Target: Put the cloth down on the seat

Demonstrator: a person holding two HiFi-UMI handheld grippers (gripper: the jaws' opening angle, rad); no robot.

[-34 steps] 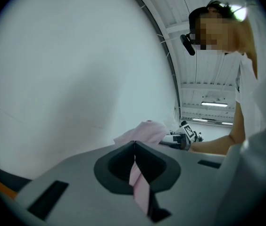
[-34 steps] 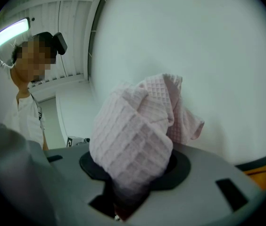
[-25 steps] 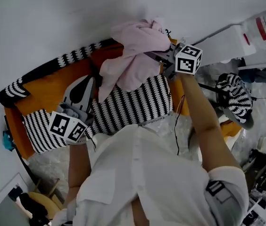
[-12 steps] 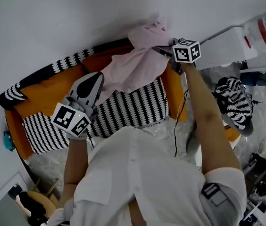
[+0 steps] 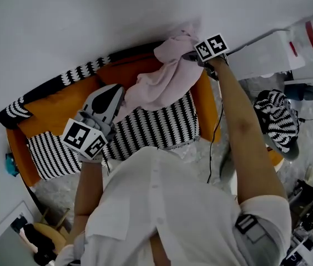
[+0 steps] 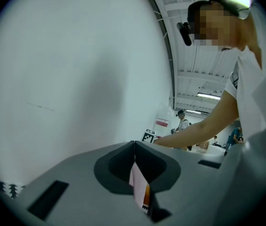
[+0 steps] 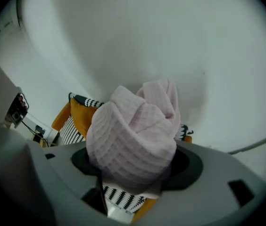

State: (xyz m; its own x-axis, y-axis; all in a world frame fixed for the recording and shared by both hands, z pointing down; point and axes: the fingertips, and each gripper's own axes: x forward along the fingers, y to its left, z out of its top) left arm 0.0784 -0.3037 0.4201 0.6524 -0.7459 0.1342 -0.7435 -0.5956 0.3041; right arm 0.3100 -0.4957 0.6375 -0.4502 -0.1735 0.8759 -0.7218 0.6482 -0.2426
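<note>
Currently right gripper point(image 5: 194, 59) clenches pink waffle cloth point(image 5: 165, 82), left gripper point(image 5: 112, 96) jaws closed; dropping at one o'clock, we may miss the orange seat point(image 5: 51, 115).

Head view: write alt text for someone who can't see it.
The right gripper holds a bunched pink cloth over an orange seat with a black-and-white striped cushion. The left gripper, jaws together, hovers beside the cloth's lower edge.
</note>
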